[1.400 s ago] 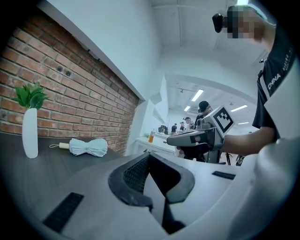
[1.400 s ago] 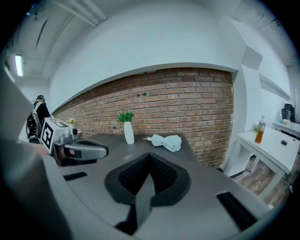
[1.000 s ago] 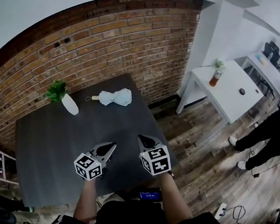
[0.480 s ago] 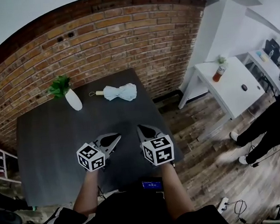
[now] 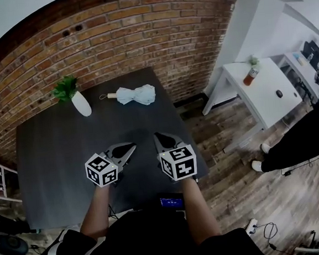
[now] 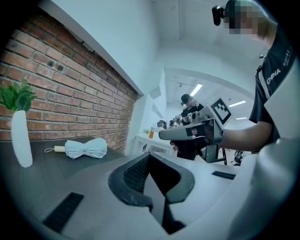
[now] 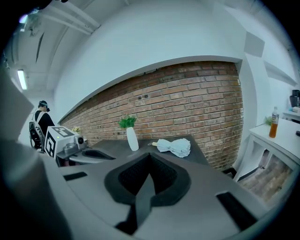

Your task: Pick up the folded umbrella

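The folded pale-blue umbrella lies at the far edge of the dark table, close to the brick wall, its wooden handle pointing left. It also lies ahead in the left gripper view as the umbrella and in the right gripper view as the umbrella. My left gripper and right gripper hover side by side over the table's near half, well short of the umbrella. Both are shut and hold nothing, with the jaws meeting in a seam on the left gripper and the right gripper.
A white vase with a green plant stands left of the umbrella. A white side table with a bottle stands to the right, across a gap of wooden floor. A person's legs show at the far right.
My right gripper has edged a little forward over the table toward the umbrella. The left gripper has hardly moved. The person at the right has shifted.
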Demonstrator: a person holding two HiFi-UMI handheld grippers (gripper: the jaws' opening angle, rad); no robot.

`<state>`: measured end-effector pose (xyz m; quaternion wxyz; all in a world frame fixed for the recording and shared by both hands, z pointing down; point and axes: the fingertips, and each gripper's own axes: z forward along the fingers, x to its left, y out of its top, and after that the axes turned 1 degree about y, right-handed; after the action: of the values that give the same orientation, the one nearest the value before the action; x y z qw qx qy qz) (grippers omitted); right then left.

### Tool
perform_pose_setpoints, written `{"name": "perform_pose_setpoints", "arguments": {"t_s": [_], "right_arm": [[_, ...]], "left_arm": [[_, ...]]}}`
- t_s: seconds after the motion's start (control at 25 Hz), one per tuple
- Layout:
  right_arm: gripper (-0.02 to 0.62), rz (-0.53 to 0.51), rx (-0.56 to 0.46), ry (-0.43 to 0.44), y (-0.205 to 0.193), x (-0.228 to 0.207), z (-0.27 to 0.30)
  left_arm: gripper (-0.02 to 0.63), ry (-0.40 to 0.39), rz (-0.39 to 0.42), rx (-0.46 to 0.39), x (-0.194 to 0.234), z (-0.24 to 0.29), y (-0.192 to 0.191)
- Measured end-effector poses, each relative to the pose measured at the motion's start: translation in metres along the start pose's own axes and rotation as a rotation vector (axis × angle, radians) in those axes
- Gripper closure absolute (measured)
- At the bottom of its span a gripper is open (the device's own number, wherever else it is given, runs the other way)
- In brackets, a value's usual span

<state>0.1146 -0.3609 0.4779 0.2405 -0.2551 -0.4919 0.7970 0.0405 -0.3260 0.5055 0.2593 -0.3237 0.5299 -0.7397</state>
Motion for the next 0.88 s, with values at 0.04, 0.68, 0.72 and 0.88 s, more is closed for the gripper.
{"name": "perform_pose_setpoints", "arguments": {"t_s": [0.04,0.68,0.72,0.88], "right_arm": [[0.586,0.002,0.001,0.001,0.000,-0.002,0.000],[0.586,-0.037,-0.010,0.212,-0.003,-0.012,0.014],[0.586,-0.043,-0.014,0.229,-0.001,-0.011,0.018],[0.586,-0.070,-0.034,0.294,0.010,-0.006,0.041]], "left_arm": [[0.604,0.013,0.006,0.018,0.001,0.002,-0.002],[0.604,0.108,-0.001,0.023,-0.007,0.023,0.001],[0.604,0.121,-0.003,0.026,-0.001,0.023,0.001],[0.603,0.179,0.002,0.041,0.031,0.026,0.003]]}}
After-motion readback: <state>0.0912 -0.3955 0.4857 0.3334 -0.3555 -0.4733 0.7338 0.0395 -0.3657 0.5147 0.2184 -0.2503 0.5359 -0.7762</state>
